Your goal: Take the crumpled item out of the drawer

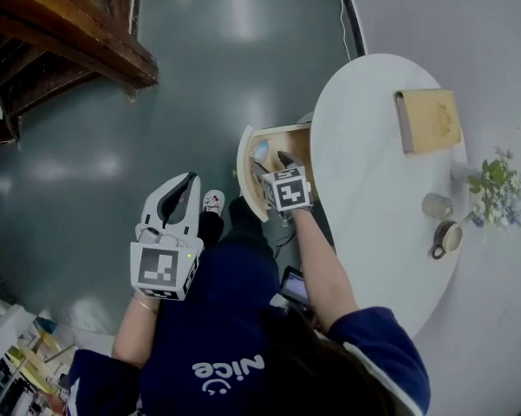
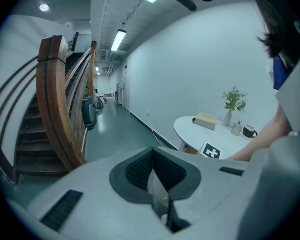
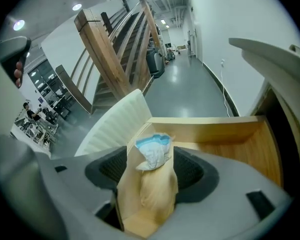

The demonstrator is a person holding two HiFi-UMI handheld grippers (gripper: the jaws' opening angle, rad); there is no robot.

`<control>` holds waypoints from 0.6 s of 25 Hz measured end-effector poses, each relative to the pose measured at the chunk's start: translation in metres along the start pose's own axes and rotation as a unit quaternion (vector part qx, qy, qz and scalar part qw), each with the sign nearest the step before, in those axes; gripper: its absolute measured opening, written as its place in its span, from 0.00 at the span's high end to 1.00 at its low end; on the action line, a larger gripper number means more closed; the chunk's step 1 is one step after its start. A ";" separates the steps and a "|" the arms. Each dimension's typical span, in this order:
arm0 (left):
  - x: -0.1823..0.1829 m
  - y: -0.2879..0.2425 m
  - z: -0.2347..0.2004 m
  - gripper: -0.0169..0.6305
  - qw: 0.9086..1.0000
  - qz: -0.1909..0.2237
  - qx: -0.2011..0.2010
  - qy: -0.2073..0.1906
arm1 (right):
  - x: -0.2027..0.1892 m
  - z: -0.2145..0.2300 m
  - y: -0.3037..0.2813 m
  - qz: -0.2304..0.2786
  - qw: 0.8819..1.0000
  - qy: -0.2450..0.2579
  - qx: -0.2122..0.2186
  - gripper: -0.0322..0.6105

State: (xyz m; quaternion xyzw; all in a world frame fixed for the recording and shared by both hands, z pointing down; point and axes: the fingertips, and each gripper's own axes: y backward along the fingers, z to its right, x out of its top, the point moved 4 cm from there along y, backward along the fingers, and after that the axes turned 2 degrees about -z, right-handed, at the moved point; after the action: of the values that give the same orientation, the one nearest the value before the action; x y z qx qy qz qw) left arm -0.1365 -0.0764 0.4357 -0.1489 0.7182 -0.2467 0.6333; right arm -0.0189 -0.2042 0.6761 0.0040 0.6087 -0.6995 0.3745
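The crumpled item (image 3: pixel 153 151), a white and pale blue wad, lies in the near corner of the open wooden drawer (image 3: pixel 209 129), against its white ribbed front (image 3: pixel 115 119). My right gripper (image 3: pixel 153 170) reaches into the drawer with its jaws wide apart on either side of the wad, and the pads do not touch it. In the head view the right gripper (image 1: pixel 272 161) dips into the drawer (image 1: pixel 290 139) under the white table, with the wad (image 1: pixel 260 152) just ahead. My left gripper (image 1: pixel 187 185) hangs over the floor, shut and holding nothing; it is also seen in its own view (image 2: pixel 152 154).
The round white table (image 1: pixel 364 189) carries a tan book (image 1: pixel 427 120), a vase of flowers (image 1: pixel 494 185), a small cup (image 1: pixel 436 204) and a mug (image 1: pixel 447 239). A wooden staircase (image 1: pixel 61 33) stands to the far left across the grey floor. My legs stand close to the drawer.
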 end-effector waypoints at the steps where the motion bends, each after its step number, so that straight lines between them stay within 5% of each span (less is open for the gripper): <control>1: -0.001 0.000 -0.001 0.97 1.000 -0.004 0.003 0.002 | 0.001 0.000 -0.003 -0.003 1.000 0.002 0.002 0.48; 15: -0.010 -0.004 -0.013 0.97 0.999 -0.022 0.030 0.017 | -0.005 0.011 -0.036 -0.052 0.998 0.020 0.041 0.40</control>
State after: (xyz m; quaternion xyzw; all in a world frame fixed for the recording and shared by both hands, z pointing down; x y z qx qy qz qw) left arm -0.1482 -0.0728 0.4471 -0.1412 0.7178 -0.2848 0.6194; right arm -0.0289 -0.2117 0.7115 0.0020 0.5864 -0.7420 0.3249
